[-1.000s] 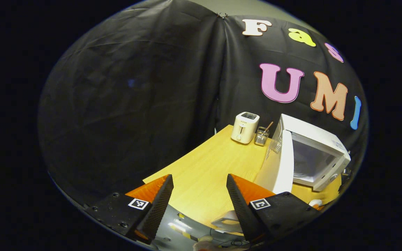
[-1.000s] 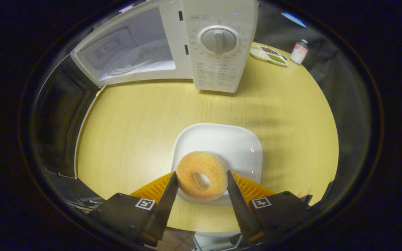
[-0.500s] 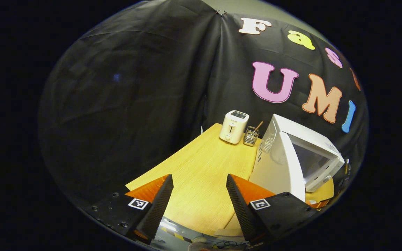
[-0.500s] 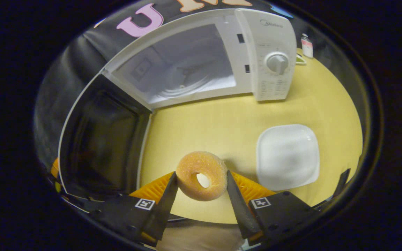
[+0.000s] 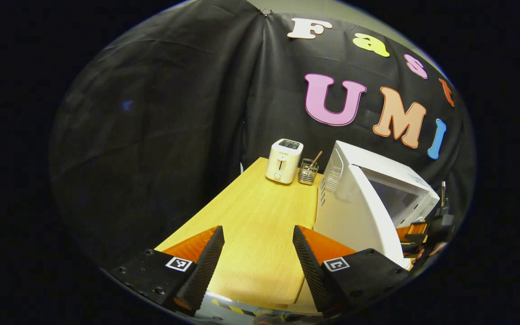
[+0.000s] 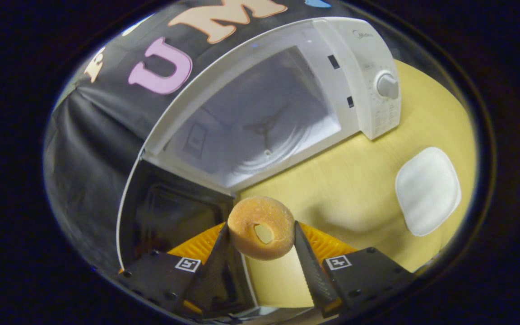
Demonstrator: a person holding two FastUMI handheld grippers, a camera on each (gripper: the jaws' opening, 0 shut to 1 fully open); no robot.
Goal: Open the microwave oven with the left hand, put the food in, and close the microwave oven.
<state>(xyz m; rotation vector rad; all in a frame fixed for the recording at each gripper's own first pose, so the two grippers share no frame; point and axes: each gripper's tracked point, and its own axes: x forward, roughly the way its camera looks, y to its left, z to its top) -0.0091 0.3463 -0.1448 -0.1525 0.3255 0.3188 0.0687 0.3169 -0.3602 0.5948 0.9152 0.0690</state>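
Observation:
In the right gripper view, my right gripper (image 6: 260,234) is shut on a sugared doughnut (image 6: 261,226), held in the air in front of the white microwave (image 6: 368,76). Its door (image 6: 169,216) hangs open at the lower left, dark glass toward me. The lit chamber with the glass turntable (image 6: 264,144) lies straight beyond the doughnut. In the left gripper view, my left gripper (image 5: 258,253) stands open over the wooden table (image 5: 260,216), with nothing between its fingers. The microwave (image 5: 368,198) sits to its right, and the right gripper (image 5: 422,234) shows small at the far right edge.
A white plate (image 6: 427,189) lies bare on the table right of the microwave front. At the table's back stand a cream toaster (image 5: 283,160) and a wire holder with utensils (image 5: 308,171). Black cloth walls close the booth behind.
My right gripper lifted the doughnut off the white plate and swung left toward the open microwave chamber. My left gripper stayed open and its view drifted, sliding the microwave and toaster leftward.

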